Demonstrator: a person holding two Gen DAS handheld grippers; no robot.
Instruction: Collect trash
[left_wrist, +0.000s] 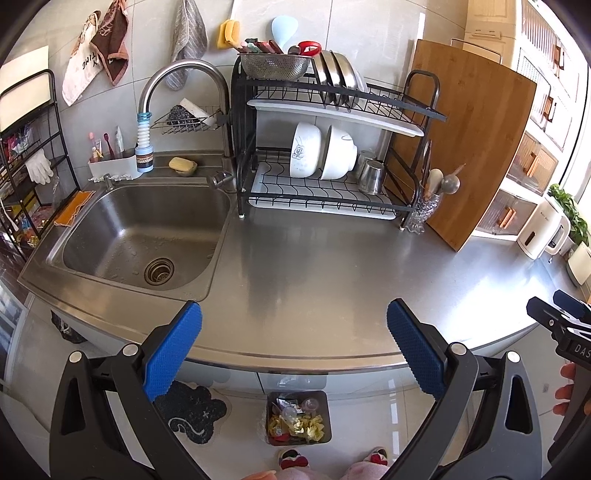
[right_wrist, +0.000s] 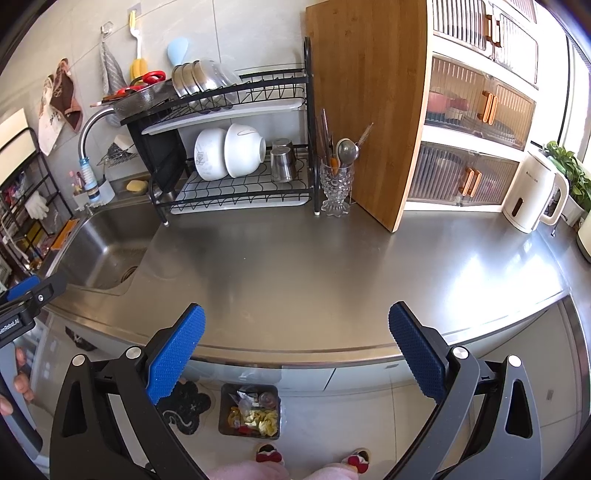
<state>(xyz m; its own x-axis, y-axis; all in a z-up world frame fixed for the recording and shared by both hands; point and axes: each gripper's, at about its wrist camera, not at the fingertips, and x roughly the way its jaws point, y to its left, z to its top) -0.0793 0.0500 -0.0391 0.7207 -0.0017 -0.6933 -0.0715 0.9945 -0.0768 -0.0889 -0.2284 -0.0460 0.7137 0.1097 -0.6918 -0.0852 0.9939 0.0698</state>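
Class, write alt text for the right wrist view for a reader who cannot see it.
An open right gripper, holding nothing, hovers over the front edge of a steel counter. A trash bin of wrappers sits on the floor below; a dish rack stands behind.

Two white bowls (left_wrist: 321, 151), two steel cups (left_wrist: 369, 171), one bin (left_wrist: 298, 417).

Below the steel counter's (right_wrist: 314, 266) front edge, a trash bin (right_wrist: 249, 410) holding wrappers sits on the floor, framed between the right gripper's (right_wrist: 297, 350) spread blue fingers (right_wrist: 177, 354).
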